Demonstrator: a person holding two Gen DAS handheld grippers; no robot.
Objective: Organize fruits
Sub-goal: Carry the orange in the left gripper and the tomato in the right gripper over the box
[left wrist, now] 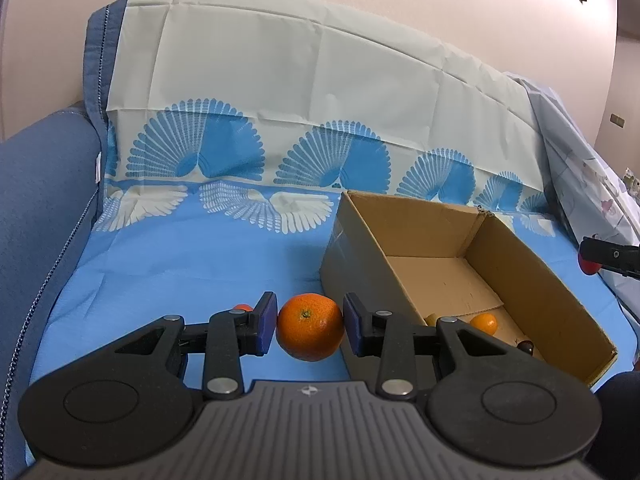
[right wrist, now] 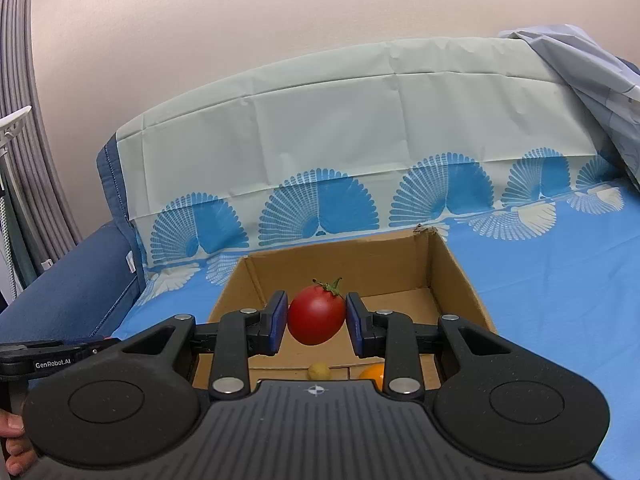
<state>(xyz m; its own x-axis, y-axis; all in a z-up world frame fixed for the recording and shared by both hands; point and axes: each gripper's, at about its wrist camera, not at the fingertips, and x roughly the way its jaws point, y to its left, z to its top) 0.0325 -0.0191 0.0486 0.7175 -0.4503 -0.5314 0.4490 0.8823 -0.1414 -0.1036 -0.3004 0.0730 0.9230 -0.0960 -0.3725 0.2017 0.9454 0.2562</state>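
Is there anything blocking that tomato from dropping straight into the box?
Nothing visible does. The right gripper holds the tomato over the open box, which has no lid. Only a small yellow fruit and a small orange lie on the floor below, near the front.

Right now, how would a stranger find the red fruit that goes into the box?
Find the open cardboard box on the blue cloth. Above its inside, the right gripper holds the tomato. It is the only red fruit, with a green stem; the small fruits below it are yellow and orange.
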